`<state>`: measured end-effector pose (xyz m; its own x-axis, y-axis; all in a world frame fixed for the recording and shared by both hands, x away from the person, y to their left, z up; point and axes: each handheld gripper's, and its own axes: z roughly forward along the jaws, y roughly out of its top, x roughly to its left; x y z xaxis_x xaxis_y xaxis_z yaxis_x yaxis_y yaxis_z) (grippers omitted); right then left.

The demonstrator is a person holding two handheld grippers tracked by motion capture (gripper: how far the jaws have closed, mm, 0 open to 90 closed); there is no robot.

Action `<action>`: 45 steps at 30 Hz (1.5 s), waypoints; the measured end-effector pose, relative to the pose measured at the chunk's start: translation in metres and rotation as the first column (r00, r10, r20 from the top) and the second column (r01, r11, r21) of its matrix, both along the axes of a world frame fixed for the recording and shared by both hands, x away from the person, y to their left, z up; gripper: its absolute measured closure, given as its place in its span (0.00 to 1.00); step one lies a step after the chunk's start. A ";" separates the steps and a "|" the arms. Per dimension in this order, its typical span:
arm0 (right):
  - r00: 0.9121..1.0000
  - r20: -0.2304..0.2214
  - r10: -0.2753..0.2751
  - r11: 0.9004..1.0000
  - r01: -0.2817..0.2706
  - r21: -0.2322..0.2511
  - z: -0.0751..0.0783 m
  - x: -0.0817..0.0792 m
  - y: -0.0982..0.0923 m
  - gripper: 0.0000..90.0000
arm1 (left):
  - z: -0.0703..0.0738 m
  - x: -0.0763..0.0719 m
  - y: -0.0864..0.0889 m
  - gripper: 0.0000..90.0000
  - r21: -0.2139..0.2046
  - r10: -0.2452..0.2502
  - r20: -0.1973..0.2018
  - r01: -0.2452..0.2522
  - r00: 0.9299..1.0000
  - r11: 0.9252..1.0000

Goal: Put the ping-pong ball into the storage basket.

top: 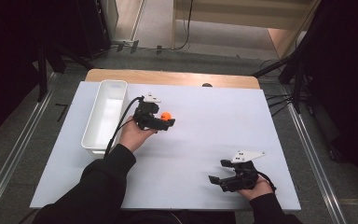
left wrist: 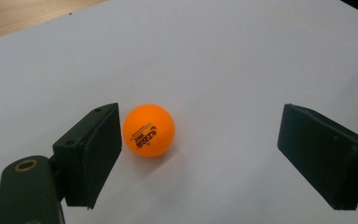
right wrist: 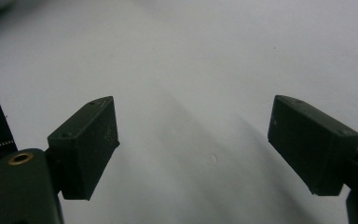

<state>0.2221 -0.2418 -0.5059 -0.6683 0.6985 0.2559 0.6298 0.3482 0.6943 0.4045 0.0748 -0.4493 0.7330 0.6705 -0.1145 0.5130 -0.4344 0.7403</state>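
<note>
A white bin [top: 103,116] lies along the left side of the bench [top: 200,154], its long side running close to the bench's left edge. Just to its right, the left hand-held gripper [top: 168,122] is released, its jaws spread wide — an orange ball [top: 166,115] sits on the bench between them. In the left gripper view the ball [left wrist: 148,130] rests just beside the left jaw, perhaps touching it, well apart from the other, with bare white surface ahead. The middle of the bench is open room. Toward the near right corner, the right hand-held gripper [top: 217,171] is held close to the front edge, also released — its jaws stand wide with nothing between them, pointing left over bare bench [right wrist: 205,70]
</note>
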 end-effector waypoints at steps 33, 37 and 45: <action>1.000 0.003 0.002 1.000 -0.002 0.000 0.000 0.000 0.000 0.16 | -0.003 0.034 -0.027 0.16 -0.022 0.116 -0.001 -0.116 0.993 0.993; 1.000 0.004 0.001 1.000 -0.001 -0.001 0.000 -0.001 0.000 0.16 | -0.007 0.036 -0.027 0.16 -0.008 0.115 0.010 -0.115 0.993 0.993; 1.000 0.003 0.001 1.000 -0.001 0.000 0.000 -0.001 0.000 0.16 | -0.011 0.040 -0.026 0.00 -0.012 0.148 0.012 -0.148 0.989 0.989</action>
